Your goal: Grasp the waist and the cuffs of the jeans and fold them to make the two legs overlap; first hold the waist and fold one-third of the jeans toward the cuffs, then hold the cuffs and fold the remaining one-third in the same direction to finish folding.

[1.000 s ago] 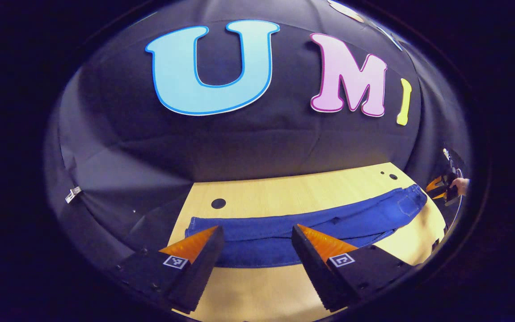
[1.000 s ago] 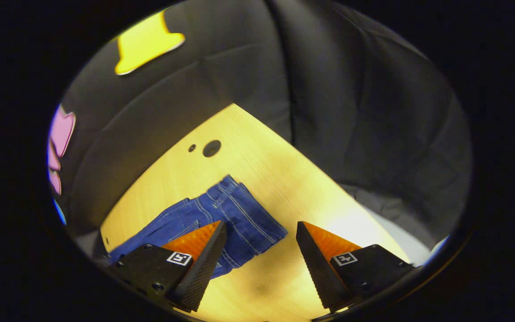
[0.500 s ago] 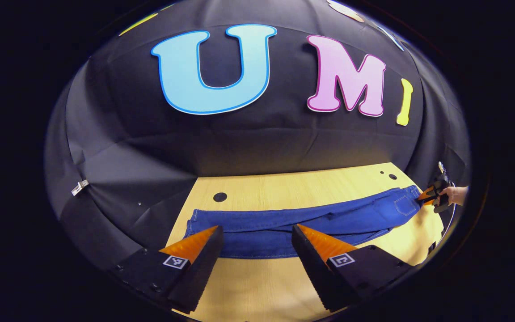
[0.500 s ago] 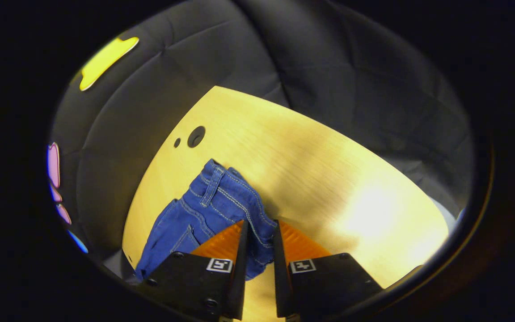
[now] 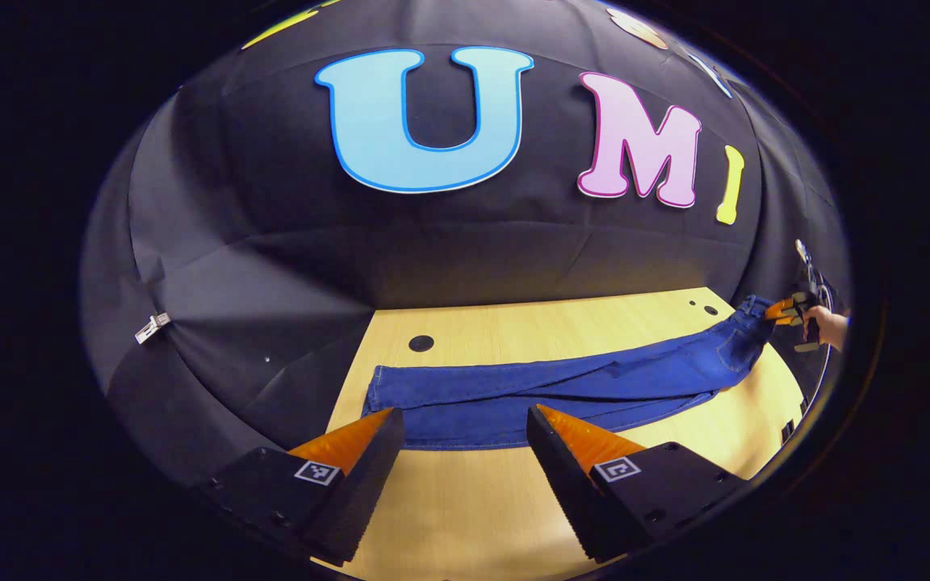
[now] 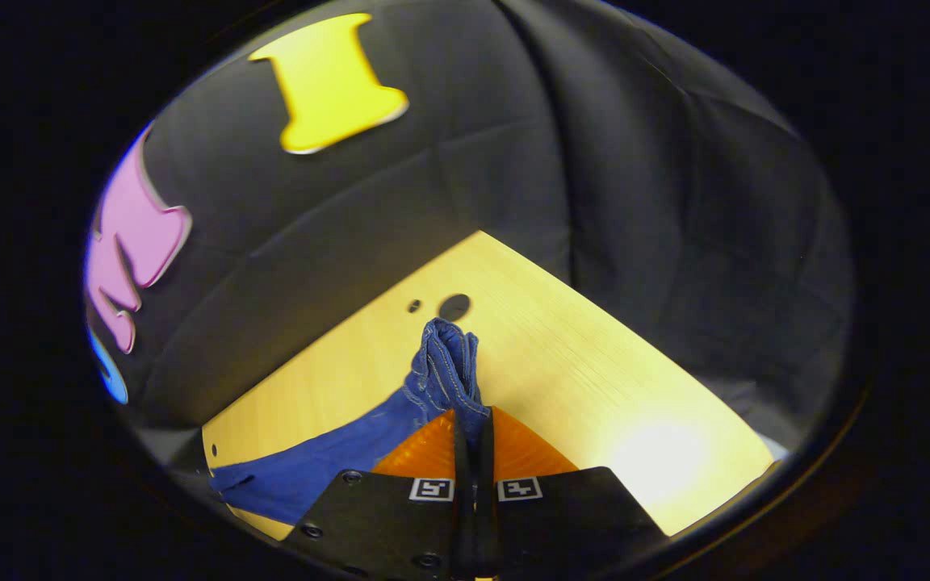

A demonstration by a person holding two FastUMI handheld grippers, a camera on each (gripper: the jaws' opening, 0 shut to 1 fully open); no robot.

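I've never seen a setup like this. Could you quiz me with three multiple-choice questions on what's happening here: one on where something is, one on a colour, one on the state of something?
1. Where do the jeans lie?
A. stretched along the wooden table
B. hanging on the wall
C. heaped on the floor

2. What colour are the jeans?
A. black
B. blue
C. grey

3. How does the right gripper stand?
A. wide open above the table
B. shut on the waist end of the jeans
C. shut on nothing

Answers: 1 A, the left gripper view shows them laid out long on the tabletop. 2 B, the denim is blue in both views. 3 B, in the right gripper view the fingers press together with denim bunched between them; the left gripper is open short of the jeans.
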